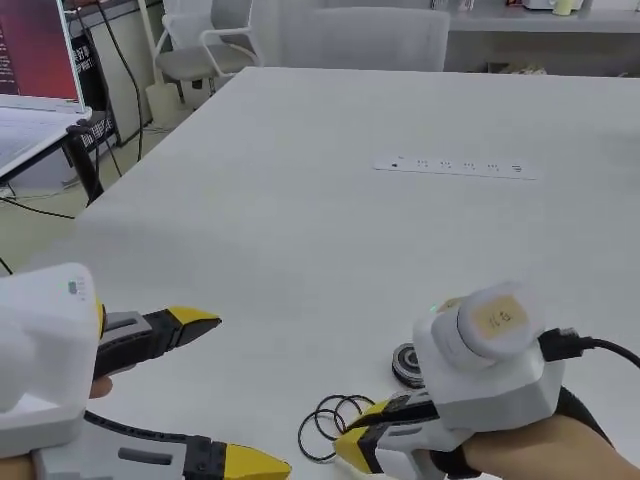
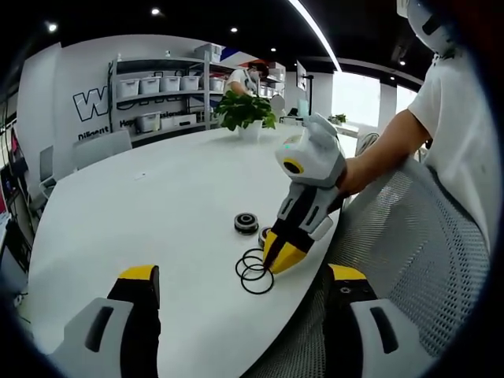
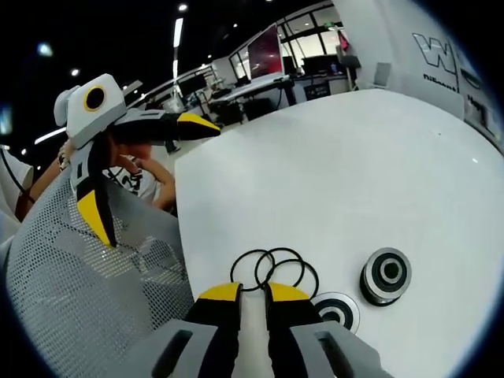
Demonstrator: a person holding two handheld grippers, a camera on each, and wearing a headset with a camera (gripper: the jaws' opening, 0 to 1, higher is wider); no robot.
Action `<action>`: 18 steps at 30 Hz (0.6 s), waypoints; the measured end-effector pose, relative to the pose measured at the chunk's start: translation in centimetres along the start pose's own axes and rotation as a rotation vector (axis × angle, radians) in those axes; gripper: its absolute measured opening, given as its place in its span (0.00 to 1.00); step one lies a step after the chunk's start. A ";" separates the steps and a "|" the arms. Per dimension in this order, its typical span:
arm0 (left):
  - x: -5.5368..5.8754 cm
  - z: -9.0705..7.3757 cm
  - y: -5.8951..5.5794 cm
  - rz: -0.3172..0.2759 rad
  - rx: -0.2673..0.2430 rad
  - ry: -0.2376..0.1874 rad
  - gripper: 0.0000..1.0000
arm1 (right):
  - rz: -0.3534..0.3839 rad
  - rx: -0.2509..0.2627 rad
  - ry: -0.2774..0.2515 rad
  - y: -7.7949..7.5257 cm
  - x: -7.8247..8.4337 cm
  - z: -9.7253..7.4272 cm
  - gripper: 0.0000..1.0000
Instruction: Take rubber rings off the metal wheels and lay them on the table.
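Three thin black rubber rings (image 1: 333,418) lie overlapping on the white table (image 1: 330,230) near its front edge. My right gripper (image 1: 347,443) rests just behind them, its yellow-tipped jaws shut with nothing seen between them. In the right gripper view the rings (image 3: 272,268) lie right ahead of the right gripper (image 3: 253,293), with two metal wheels (image 3: 386,276) (image 3: 335,309) to the right. One wheel (image 1: 407,365) is half hidden by that gripper. My left gripper (image 1: 240,392) hovers at the table's left front, open wide and empty. From the left gripper (image 2: 242,274) I see the rings (image 2: 253,272), a wheel (image 2: 246,223) and the right gripper (image 2: 276,264).
A white power strip (image 1: 455,167) lies mid-table further back. White chairs (image 1: 205,45) stand beyond the far edge, and a desk with a monitor (image 1: 35,45) is at the left. A mesh chair back (image 3: 87,276) sits close to the table's front edge.
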State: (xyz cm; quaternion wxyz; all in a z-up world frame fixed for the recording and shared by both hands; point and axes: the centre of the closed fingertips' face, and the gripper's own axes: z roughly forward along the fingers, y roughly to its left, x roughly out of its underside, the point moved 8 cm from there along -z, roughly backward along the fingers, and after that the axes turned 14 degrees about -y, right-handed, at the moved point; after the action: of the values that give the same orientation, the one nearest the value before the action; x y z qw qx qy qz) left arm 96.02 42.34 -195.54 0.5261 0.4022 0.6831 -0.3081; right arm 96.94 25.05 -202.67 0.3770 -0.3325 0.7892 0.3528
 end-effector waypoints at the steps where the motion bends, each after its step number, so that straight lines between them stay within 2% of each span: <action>1: 0.0 0.0 0.0 0.002 0.001 0.002 0.84 | -0.001 0.000 0.000 0.0 0.0 0.0 0.08; 12: 0.1 0.0 0.0 0.004 0.001 0.008 0.84 | 0.011 0.005 -0.023 -0.3 -0.6 -0.2 0.12; 18: 0.1 0.0 0.0 0.005 0.003 0.013 0.84 | 0.040 0.028 -0.079 -1.0 -1.9 -0.9 0.14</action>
State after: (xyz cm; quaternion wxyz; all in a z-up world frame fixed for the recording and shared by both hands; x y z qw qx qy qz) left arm 96.00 42.39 -195.67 0.5220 0.4067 0.6849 -0.3051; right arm 98.34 24.28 -201.00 0.4051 -0.2972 0.7852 0.3620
